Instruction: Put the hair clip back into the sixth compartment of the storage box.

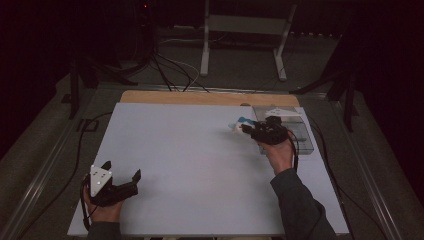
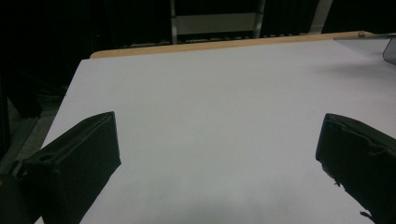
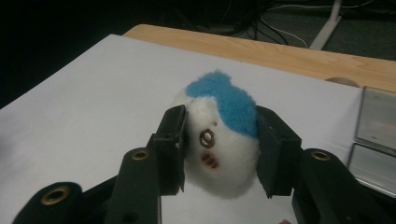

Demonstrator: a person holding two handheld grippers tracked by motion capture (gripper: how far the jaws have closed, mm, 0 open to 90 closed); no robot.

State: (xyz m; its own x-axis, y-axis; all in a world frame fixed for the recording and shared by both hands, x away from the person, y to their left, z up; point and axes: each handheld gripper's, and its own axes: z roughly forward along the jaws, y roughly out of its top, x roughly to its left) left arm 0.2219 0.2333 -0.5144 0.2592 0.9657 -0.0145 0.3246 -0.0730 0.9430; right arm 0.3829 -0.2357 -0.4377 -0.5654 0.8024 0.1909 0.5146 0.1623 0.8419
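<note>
White plush toy (image 3: pixel 219 140) with a blue tuft sits clamped in the right tongs (image 1: pixel 248 129) just beside the clear tray (image 1: pixel 300 131), apparently mid-carry, so next comes setting it down, while the left tongs (image 1: pixel 121 172) rest open and empty on the counter (image 1: pixel 190 160).

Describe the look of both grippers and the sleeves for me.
Both grippers are black. The left gripper carries a grey three-cornered plate with small dots; a black cable trails from each. The right gripper has brass-ringed holes. The sleeves are dark grey.

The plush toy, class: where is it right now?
The plush toy is clamped between the right gripper's jaws, held above the white table at its far right, beside the clear tray.
</note>
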